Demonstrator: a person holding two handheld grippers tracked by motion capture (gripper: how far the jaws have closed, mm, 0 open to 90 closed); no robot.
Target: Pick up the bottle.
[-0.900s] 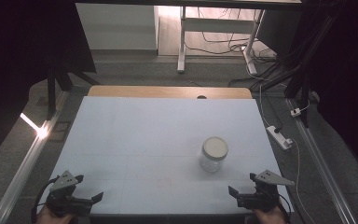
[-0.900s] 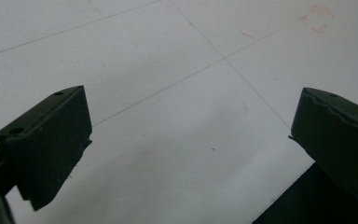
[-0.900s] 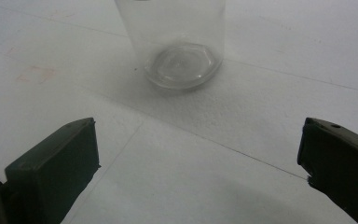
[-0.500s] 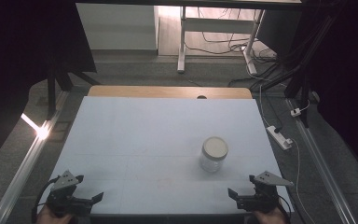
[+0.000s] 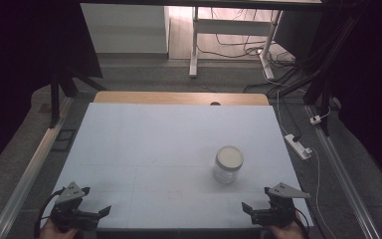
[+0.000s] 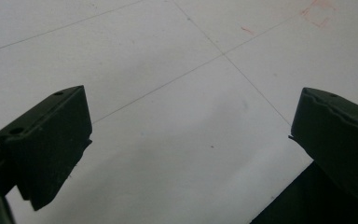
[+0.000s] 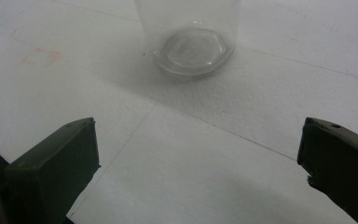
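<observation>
A clear glass jar (image 5: pixel 228 165) with a pale lid stands upright on the white table top (image 5: pixel 169 144), right of the middle. Its glass base (image 7: pixel 191 49) shows close ahead in the right gripper view. My right gripper (image 5: pixel 252 210) hovers at the front right edge, open, a short way in front of the jar and apart from it. In the right gripper view its jaws (image 7: pixel 198 163) are spread wide with bare table between them. My left gripper (image 5: pixel 97 214) is at the front left corner, open, with nothing between its jaws (image 6: pixel 189 144).
The front edge of the table (image 6: pixel 279 196) runs just under the left gripper. A faint red square mark (image 5: pixel 175 193) lies near the front centre. A wooden strip (image 5: pixel 179 97) borders the far edge. A power strip (image 5: pixel 298 146) and cables lie on the floor to the right.
</observation>
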